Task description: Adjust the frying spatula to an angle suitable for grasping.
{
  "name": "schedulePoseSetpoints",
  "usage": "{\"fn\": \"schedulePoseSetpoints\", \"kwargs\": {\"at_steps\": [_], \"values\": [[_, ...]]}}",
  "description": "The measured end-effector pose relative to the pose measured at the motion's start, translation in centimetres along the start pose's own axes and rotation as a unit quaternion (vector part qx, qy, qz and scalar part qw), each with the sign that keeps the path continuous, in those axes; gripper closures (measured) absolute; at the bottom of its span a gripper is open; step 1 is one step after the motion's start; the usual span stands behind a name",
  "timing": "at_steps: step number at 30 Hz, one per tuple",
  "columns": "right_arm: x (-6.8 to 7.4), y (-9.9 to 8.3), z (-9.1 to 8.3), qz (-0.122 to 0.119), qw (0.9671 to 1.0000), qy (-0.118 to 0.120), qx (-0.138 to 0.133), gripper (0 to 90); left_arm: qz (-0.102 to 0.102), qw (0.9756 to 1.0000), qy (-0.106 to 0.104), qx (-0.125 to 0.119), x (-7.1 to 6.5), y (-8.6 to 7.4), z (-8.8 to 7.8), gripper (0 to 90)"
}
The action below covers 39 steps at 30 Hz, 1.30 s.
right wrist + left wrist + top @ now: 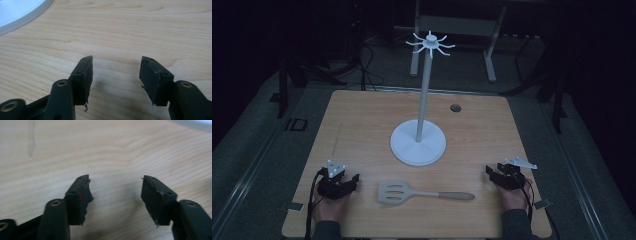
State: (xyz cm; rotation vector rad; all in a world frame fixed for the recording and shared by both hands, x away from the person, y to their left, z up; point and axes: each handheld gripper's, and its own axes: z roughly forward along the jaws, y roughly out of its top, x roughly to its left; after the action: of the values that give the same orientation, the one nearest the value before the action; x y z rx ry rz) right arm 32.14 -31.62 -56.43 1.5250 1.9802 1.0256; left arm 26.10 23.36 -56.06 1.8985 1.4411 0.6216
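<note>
A: Spatula (424, 192) first. Where's it at?

B: Flat on the table (362, 120), just in front of the stand's (418, 142) round base. Slotted blade pts to your left, wooden handle to your right. Nothing touching it.

A: And my hands vs. the spatula?

B: Your left gripper (353, 181) sits left of the blade, near but apart. Hand's low at the table's near edge, forearm coming in from the bottom, jaws aimed fwd and a bit inward twd the spatula. Your right gripper (490, 172) is right of the handle end, also apart, hand low, jaws angled inward too.

A: Jaws?

B: Both wide. Left gripper (116, 187) view: big gap btwn the black jaws, bare wood under them, nothing held. Right gripper (116, 67) view: same, spread wide over bare wood, w/ the stand's white base edge at top left.
</note>
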Motion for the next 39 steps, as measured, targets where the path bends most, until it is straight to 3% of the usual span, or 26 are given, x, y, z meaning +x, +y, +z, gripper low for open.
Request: {"fn": "schedulePoseSetpoints", "kwargs": {"at_steps": [1, 2, 3, 4, 6, 7, 9, 12, 16, 19, 24, 28, 32, 34, 35, 36, 37, 38, 39], "values": [[0.0, 0.0, 0.0, 0.0, 1.0, 0.0, 0.0, 44.9, 0.0, 1.0, 0.0, 0.0, 0.0, 0.0, 0.0, 42.8], [-0.1, 0.0, -0.2, -0.001, 1.0, 0.0, -0.004, 45.9, 0.007, 0.9998, -0.017, -0.008, -0.1, 0.3, -0.3, 42.8], [0.2, 0.2, -0.8, -0.016, 0.9998, 0.0, -0.011, 48.5, 0.032, 0.9988, -0.034, -0.013, -0.5, 0.7, -0.7, 42.8], [0.4, 0.2, -1.0, -0.025, 0.9996, -0.002, -0.014, 49.4, 0.032, 0.9988, -0.034, -0.013, -0.5, 0.7, -0.7, 42.8], [0.6, 0.2, -1.1, -0.034, 0.9993, -0.006, -0.015, 50.6, 0.061, 0.9965, -0.052, -0.023, -0.8, 1.1, -1.1, 42.8], [1.0, 0.2, -1.4, -0.045, 0.9988, -0.003, -0.02, 52.9, 0.065, 0.996, -0.056, -0.024, -0.9, 1.1, -1.2, 43.0], [1.3, 0.3, -1.6, -0.049, 0.9985, 0.0, -0.024, 54.0, 0.057, 0.9957, -0.07, -0.018, -1.2, 1.2, -1.4, 43.3], [1.6, 0.4, -1.9, -0.053, 0.9981, 0.006, -0.029, 55.1, 0.059, 0.9952, -0.075, -0.021, -1.4, 1.4, -1.8, 44.3], [2.3, 0.6, -2.7, -0.074, 0.9965, 0.019, -0.034, 56.3, 0.072, 0.9914, -0.106, -0.03, -2.0, 1.8, -2.6, 51.9], [2.8, 0.6, -3.3, -0.075, 0.9959, 0.036, -0.035, 57.2, 0.087, 0.9894, -0.111, -0.036, -2.5, 2.2, -3.1, 52.7], [3.2, 0.3, -4.6, -0.067, 0.995, 0.067, -0.029, 60.0, 0.092, 0.9883, -0.109, -0.053, -3.6, 3.0, -3.9, 47.7], [3.5, -0.1, -5.1, -0.08, 0.9938, 0.074, -0.023, 59.5, 0.106, 0.9856, -0.118, -0.057, -4.7, 3.7, -4.3, 47.7], [4.3, -1.0, -5.1, -0.1, 0.9907, 0.092, 0.003, 54.4, 0.118, 0.9813, -0.139, -0.061, -6.3, 4.4, -4.6, 48.4], [5.0, -1.8, -5.2, -0.12, 0.9867, 0.108, 0.019, 52.5, 0.128, 0.979, -0.147, -0.059, -7.1, 4.6, -4.6, 48.7], [5.2, -2.0, -5.3, -0.125, 0.9856, 0.112, 0.021, 52.4, 0.142, 0.9764, -0.153, -0.055, -7.9, 5.0, -4.5, 48.9], [5.4, -2.1, -5.4, -0.128, 0.9847, 0.116, 0.025, 51.9, 0.142, 0.9764, -0.153, -0.055, -7.9, 5.0, -4.5, 49.0], [5.4, -2.1, -5.4, -0.128, 0.9847, 0.116, 0.025, 51.9, 0.145, 0.9755, -0.156, -0.055, -8.3, 5.1, -4.4, 49.0], [5.8, -2.5, -5.6, -0.136, 0.9822, 0.126, 0.03, 51.1, 0.153, 0.9734, -0.162, -0.053, -9.1, 5.5, -4.2, 49.6], [5.8, -2.5, -5.6, -0.136, 0.9822, 0.126, 0.03, 51.1, 0.153, 0.9734, -0.162, -0.053, -9.1, 5.5, -4.2, 49.7]]}}
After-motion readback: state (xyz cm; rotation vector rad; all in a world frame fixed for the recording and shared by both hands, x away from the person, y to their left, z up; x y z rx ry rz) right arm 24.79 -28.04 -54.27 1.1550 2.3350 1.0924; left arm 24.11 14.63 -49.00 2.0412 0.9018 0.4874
